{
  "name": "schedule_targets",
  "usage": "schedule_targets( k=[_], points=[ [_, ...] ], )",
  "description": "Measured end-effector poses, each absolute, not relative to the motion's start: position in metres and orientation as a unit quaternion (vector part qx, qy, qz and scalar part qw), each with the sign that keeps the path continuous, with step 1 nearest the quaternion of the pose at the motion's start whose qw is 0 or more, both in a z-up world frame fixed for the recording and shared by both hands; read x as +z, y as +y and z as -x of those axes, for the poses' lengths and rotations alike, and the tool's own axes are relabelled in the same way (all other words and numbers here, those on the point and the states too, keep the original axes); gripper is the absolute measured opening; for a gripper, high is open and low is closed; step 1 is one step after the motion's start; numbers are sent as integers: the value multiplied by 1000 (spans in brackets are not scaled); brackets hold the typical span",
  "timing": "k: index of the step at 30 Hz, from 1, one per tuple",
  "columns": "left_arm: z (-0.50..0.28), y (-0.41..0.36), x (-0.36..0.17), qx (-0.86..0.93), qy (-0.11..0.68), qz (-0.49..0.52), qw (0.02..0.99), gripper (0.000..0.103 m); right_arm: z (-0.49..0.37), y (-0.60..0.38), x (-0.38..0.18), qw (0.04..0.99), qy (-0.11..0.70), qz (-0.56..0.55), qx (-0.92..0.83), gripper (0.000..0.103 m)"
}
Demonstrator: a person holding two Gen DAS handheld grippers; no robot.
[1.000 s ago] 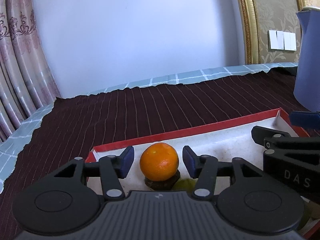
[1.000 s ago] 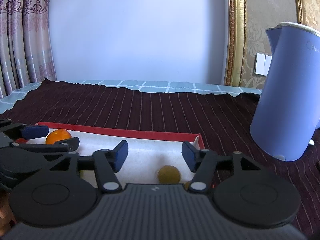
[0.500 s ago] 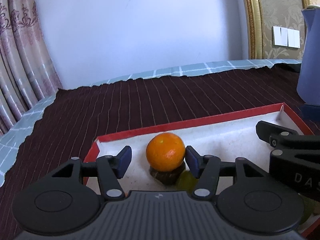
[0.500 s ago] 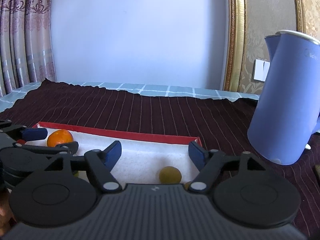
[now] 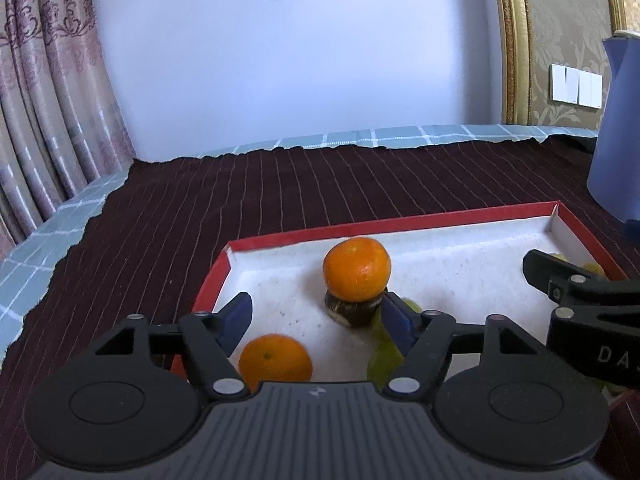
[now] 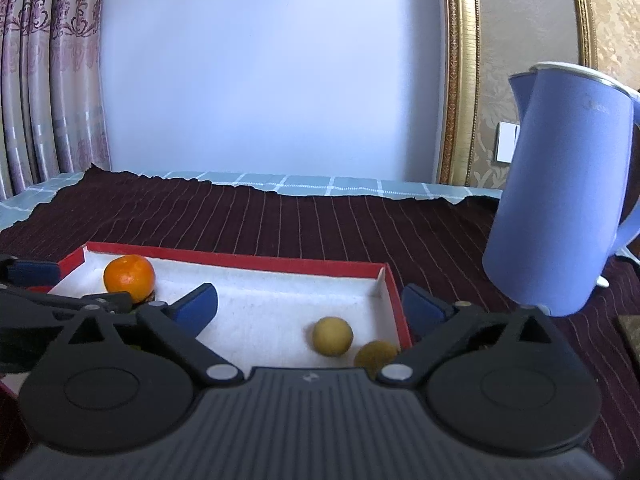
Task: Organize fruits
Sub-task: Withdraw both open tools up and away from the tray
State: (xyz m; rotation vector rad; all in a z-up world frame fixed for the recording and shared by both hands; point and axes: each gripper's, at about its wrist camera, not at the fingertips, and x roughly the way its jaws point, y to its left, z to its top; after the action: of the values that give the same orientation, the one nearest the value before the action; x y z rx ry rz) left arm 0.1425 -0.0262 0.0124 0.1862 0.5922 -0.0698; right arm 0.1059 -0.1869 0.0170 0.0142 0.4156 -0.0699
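A red-rimmed white tray [image 5: 400, 227] [image 6: 240, 260] holds the fruit. One orange [image 5: 356, 268] [image 6: 129, 279] sits on top of a dark brown lump [image 5: 352, 314]. A second orange [image 5: 275, 362] lies low between the fingers of my left gripper [image 5: 316, 320], untouched. A green fruit [image 5: 384, 356] lies by its right finger. The left jaws are opening with nothing pressed between them. My right gripper [image 6: 311, 306] is also opening, wide over the tray's right end, with a yellow-green round fruit [image 6: 332, 336] loose under the gap and another [image 6: 374, 354] beside it.
A tall blue kettle [image 6: 560, 208] stands right of the tray on the dark striped cloth [image 5: 280, 200]. A checked green cloth edges the table at the back and left. Curtains hang at the left, with a wall behind.
Both pairs of jaws have spread wider. The left gripper has drawn back from the stacked orange, so a second orange now shows. A second yellow-green fruit now shows under the right gripper.
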Motion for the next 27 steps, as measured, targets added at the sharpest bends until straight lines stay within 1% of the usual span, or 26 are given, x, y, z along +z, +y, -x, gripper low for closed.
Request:
schedule_targets(
  k=[2,4,16,27],
  points=[
    [-139,-23,13,-33,294,-87,951,72,-103,-188,15,978,206,-9,-35,103],
    [-137,-20,13,-29,298,-81,951,79,-99,-187,14,979,203,-6,-36,103],
    [-114,-4,11,-21,293,-73,953,79,-81,-184,9,978,204,5,-38,103],
    [-86,17,12,-1,273,-62,960,83,-42,-190,-1,981,191,-22,-36,103]
  ],
)
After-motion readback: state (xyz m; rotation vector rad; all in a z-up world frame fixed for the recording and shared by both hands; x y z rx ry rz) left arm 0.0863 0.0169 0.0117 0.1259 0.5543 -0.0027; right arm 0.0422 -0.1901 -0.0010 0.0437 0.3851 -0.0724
